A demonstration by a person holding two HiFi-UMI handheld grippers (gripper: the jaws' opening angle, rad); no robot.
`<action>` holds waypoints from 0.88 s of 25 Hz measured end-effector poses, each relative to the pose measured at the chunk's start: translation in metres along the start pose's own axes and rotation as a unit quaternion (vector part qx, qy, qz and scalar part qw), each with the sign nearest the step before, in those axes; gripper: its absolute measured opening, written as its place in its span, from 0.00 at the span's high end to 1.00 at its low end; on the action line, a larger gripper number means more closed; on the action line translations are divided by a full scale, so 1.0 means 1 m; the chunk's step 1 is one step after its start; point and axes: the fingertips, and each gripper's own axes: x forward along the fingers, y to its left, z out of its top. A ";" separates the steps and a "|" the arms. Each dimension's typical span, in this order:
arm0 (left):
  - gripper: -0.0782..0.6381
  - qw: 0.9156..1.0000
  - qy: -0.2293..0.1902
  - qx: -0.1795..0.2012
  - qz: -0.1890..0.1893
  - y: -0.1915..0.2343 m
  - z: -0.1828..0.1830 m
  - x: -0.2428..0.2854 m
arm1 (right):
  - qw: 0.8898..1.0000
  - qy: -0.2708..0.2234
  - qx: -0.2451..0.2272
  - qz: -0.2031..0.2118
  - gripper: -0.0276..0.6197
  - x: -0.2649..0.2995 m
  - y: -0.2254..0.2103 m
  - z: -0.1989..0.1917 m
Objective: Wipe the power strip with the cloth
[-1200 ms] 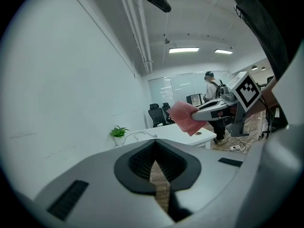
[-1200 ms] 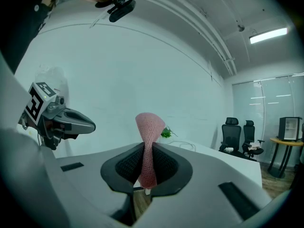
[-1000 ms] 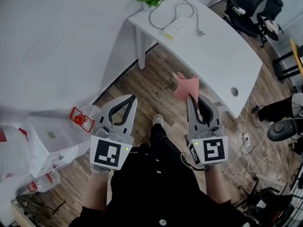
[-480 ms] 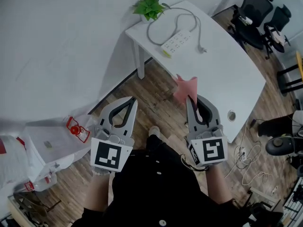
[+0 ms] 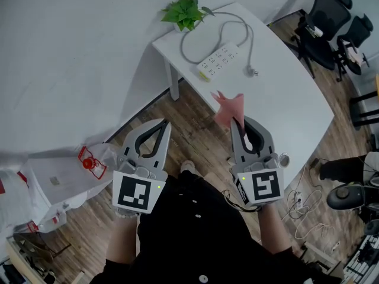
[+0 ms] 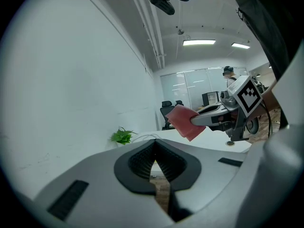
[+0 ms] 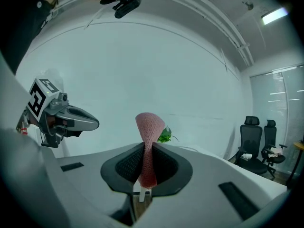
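A white power strip with a looped grey cord lies on the white table, far ahead of both grippers. My right gripper is shut on a pink cloth, which sticks up past its tips, short of the table's near edge. The same cloth stands pinched between the jaws in the right gripper view. My left gripper is shut with nothing in it, held over the wooden floor. In the left gripper view the right gripper and its cloth show ahead.
A small green plant stands at the table's far corner by the white wall. Black office chairs stand at the far right. Loose cables lie on the floor at right, and white bags with a red-capped bottle at left.
The table and power strip have shifted down and left in the head view, so they lie closer. Both grippers keep their pose, the right one still holding the cloth.
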 end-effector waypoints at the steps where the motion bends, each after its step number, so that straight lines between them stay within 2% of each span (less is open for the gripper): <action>1: 0.87 1.000 0.001 0.001 0.001 -0.001 0.000 0.002 | 1.000 0.001 0.001 0.002 0.87 0.001 -0.002 -0.001; 9: 0.87 1.000 0.003 0.009 0.000 0.003 0.005 0.016 | 1.000 -0.006 0.006 -0.002 0.87 0.011 -0.013 -0.001; 22: 0.87 0.998 -0.017 0.022 -0.049 0.026 0.020 0.088 | 0.998 0.003 0.011 -0.061 0.87 0.044 -0.063 -0.002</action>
